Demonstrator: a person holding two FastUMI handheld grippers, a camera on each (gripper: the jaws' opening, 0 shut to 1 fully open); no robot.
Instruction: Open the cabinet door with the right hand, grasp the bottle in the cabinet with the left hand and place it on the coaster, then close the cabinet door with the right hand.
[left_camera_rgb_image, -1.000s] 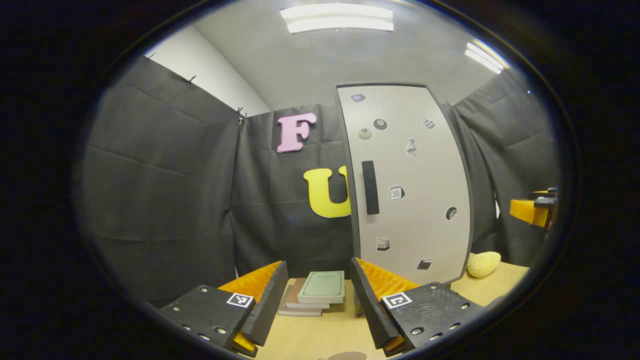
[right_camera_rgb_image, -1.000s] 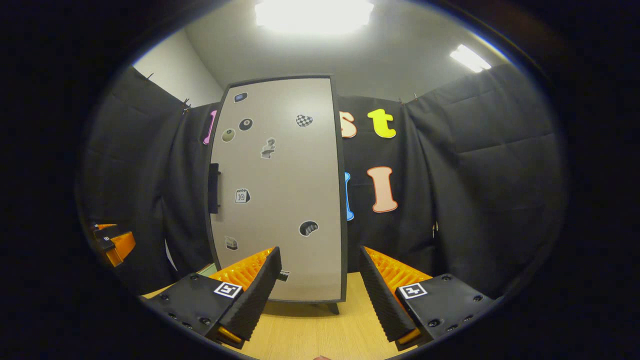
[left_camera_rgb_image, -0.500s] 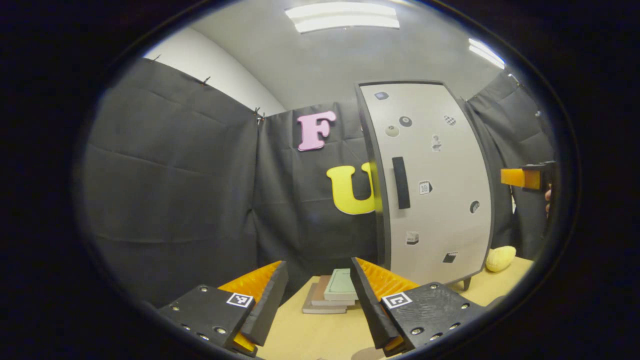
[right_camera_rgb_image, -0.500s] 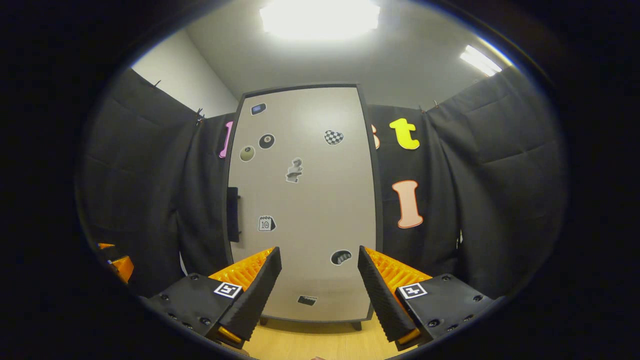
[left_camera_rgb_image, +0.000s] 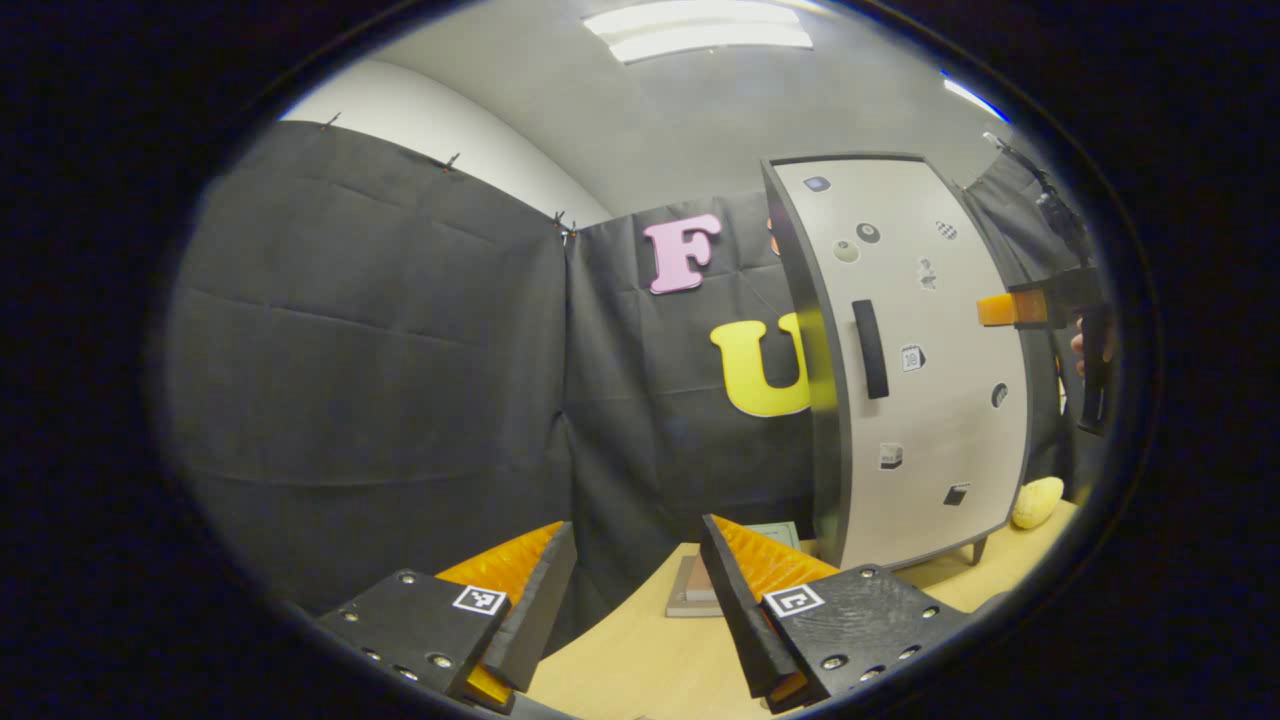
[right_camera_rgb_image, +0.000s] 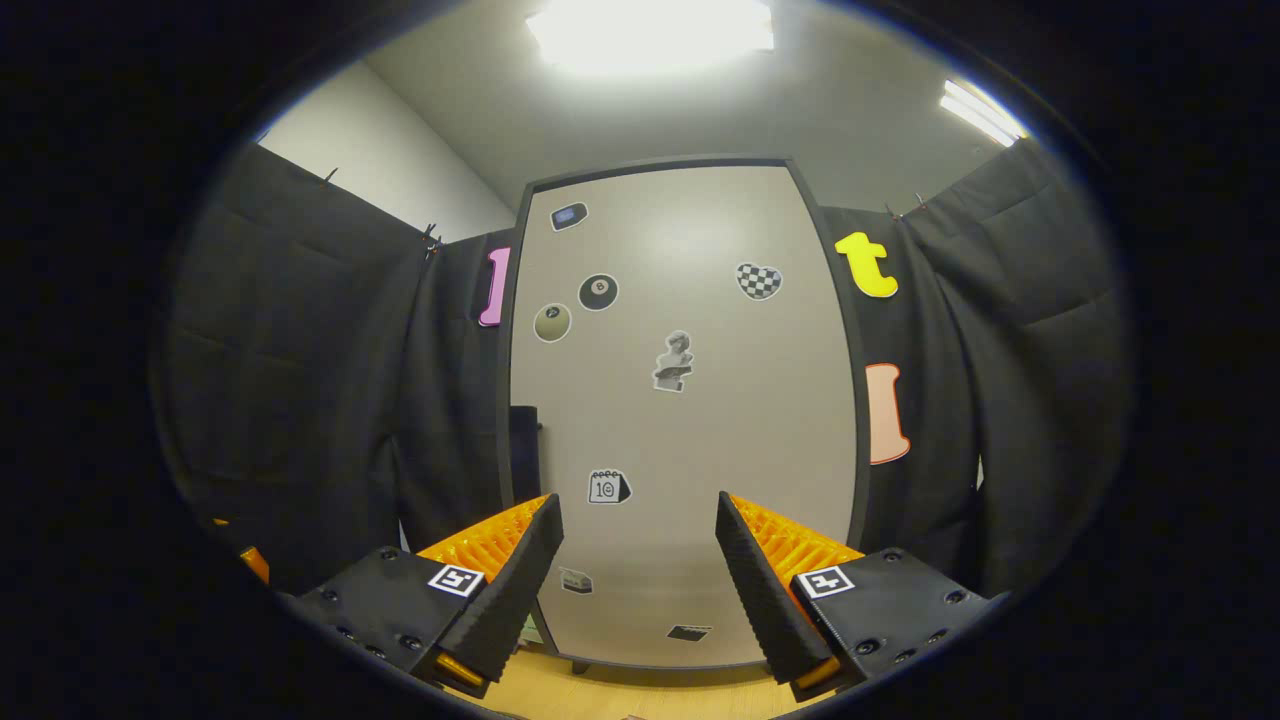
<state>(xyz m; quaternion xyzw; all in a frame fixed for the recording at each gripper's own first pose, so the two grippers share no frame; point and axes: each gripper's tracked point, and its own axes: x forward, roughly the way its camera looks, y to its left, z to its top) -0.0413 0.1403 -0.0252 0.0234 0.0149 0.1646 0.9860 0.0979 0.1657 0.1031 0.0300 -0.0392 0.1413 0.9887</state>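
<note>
A tall cabinet (left_camera_rgb_image: 920, 400) with a pale door, dark frame and several stickers stands on the wooden table, door closed. Its dark vertical handle (left_camera_rgb_image: 871, 349) is on the door's left side. In the right gripper view the cabinet door (right_camera_rgb_image: 680, 420) looms close ahead, the handle (right_camera_rgb_image: 524, 450) at its left edge. My right gripper (right_camera_rgb_image: 638, 560) is open, level with the door's lower half and short of it. The right gripper (left_camera_rgb_image: 1040, 308) and a hand also appear before the door in the left gripper view. My left gripper (left_camera_rgb_image: 635, 590) is open over the table, left of the cabinet.
A small stack of books (left_camera_rgb_image: 700, 590) lies on the table (left_camera_rgb_image: 640, 660) left of the cabinet. A yellow rounded object (left_camera_rgb_image: 1036, 501) sits on the table at the cabinet's right. Black cloth walls enclose the booth.
My right gripper has moved closer to the cabinet door and higher; the door now looks larger. My left gripper has swung left, so the cabinet and books slid to the right of its view.
</note>
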